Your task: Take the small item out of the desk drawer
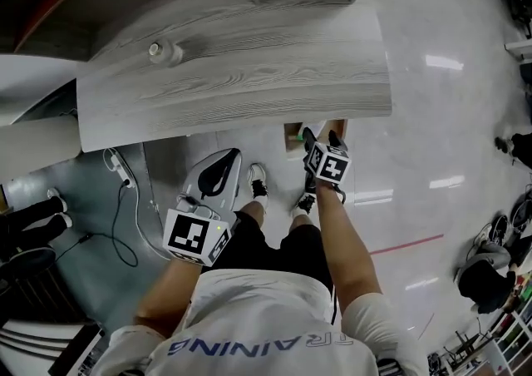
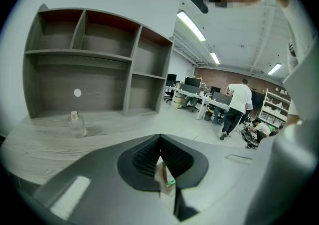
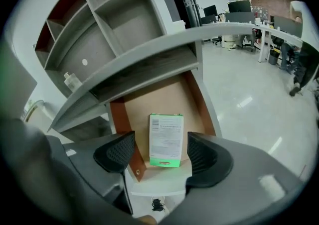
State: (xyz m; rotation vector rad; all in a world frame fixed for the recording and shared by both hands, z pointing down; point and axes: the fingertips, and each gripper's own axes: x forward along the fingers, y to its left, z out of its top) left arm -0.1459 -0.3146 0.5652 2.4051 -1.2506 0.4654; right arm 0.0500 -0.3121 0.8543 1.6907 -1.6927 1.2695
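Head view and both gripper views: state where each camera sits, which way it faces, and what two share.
Head view: on the head, steeply down at the desk, left gripper, right gripper and legs.
Left gripper view: on that gripper, level across the desk to the shelves; its jaws pinch a small pack.
Right gripper view: on that gripper, down into the open drawer; open jaws flank the box.
Shared: all three show the bottle.

drawer (image 1: 288, 129) mostly hidden under desktop (image 1: 249, 83), box (image 3: 166, 139) print — unreadable

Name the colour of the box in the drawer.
The box: white, green ends; right gripper view.
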